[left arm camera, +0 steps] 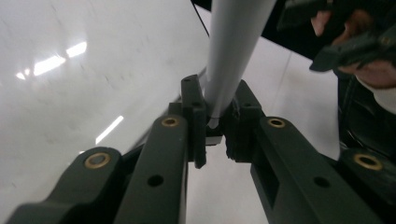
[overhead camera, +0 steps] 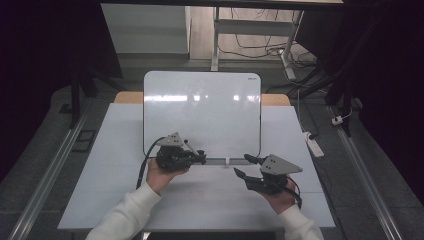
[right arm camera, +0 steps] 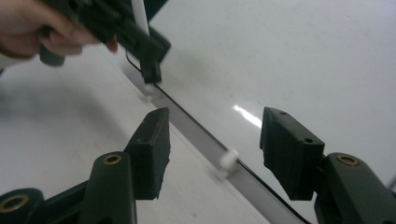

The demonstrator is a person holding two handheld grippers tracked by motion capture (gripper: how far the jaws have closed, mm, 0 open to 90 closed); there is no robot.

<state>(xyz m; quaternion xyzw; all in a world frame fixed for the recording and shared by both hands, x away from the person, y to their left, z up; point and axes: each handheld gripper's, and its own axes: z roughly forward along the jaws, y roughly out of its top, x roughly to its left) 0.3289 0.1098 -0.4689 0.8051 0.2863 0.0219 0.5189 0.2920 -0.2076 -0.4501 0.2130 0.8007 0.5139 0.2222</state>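
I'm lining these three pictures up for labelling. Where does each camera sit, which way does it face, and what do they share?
High view: above the person's side, looking forward and down on the whiteboard; both forearms, left gripper, right gripper.
Left gripper view: on the left gripper, along jaws shut on a marker.
Right gripper view: on the right gripper, open jaws toward the board's tray.
Shared: whiteboard; each gripper view catches the other hand.

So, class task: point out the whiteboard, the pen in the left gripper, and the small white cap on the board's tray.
whiteboard [overhead camera: 200, 110]: high view, middle of its glossy white face.
pen [left arm camera: 231, 60]: left gripper view, grey barrel above the jaws.
small white cap [right arm camera: 229, 159]: right gripper view, its top end.
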